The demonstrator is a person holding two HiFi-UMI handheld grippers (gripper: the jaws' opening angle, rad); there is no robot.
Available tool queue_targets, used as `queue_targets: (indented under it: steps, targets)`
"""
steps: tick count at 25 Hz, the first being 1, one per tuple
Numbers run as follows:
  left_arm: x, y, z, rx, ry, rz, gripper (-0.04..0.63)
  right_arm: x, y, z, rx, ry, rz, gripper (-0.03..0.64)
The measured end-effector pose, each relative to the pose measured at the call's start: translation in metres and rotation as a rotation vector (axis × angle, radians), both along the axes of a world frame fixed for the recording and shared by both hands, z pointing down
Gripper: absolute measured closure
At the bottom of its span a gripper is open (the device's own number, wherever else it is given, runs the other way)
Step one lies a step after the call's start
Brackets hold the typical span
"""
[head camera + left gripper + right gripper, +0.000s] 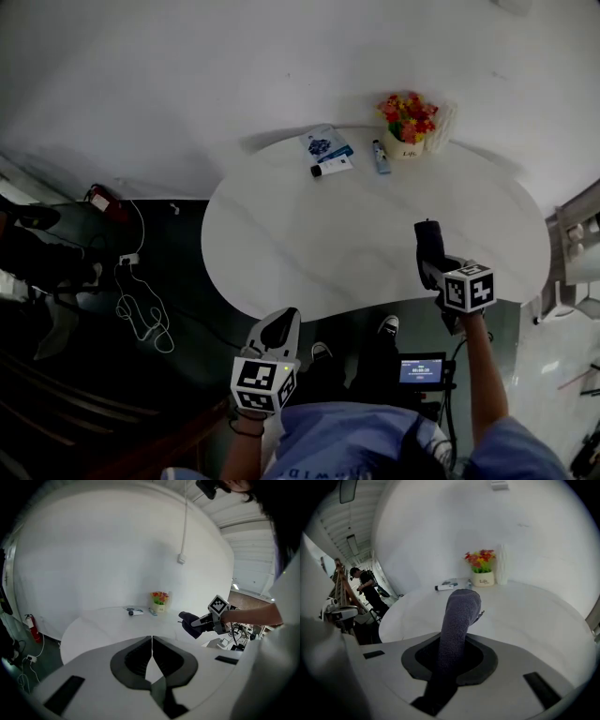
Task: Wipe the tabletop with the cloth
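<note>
- Over the near right edge of the round white table (281, 253): right gripper (436, 264), jaws clamped on a dark grey cloth (459, 616), the cloth sticking up past the jaw tips and held above the tabletop.
- Off the table's near left edge: left gripper (152, 641), jaws pressed together, nothing between them.
- At the table's far edge, against the plain white wall: a pot of red and yellow flowers (407, 127); just left of it a small blue tube (381, 157); further left a blue packet (322, 143) and a white tube (331, 168).
- Across the table's middle: pale, faintly veined, glossy surface.
- Left of the table, on dark floor: a red fire extinguisher (98, 199) and loose white cables (141, 305).
- Beyond the table's left side, seen from the right gripper view: a person (365, 590) in dark clothes, standing.
- Below the table's near edge: a small lit screen (422, 368).
</note>
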State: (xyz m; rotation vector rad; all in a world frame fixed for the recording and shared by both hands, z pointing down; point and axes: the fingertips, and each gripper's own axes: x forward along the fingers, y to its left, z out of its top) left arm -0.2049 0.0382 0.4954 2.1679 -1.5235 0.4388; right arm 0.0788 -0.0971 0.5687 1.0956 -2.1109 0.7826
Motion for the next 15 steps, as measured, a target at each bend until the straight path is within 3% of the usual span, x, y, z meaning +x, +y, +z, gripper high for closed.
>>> queue_targets:
  steps: [8,15]
  targets:
    - [-0.089,0.045,0.011,0.004,-0.005,-0.115,0.578,-0.163,0.035,0.0,0.013,-0.04,-0.225,0.545]
    - [-0.129,0.073,0.013,0.011,0.012,-0.21,0.578,-0.291,0.071,-0.001,-0.004,-0.109,-0.418,0.545]
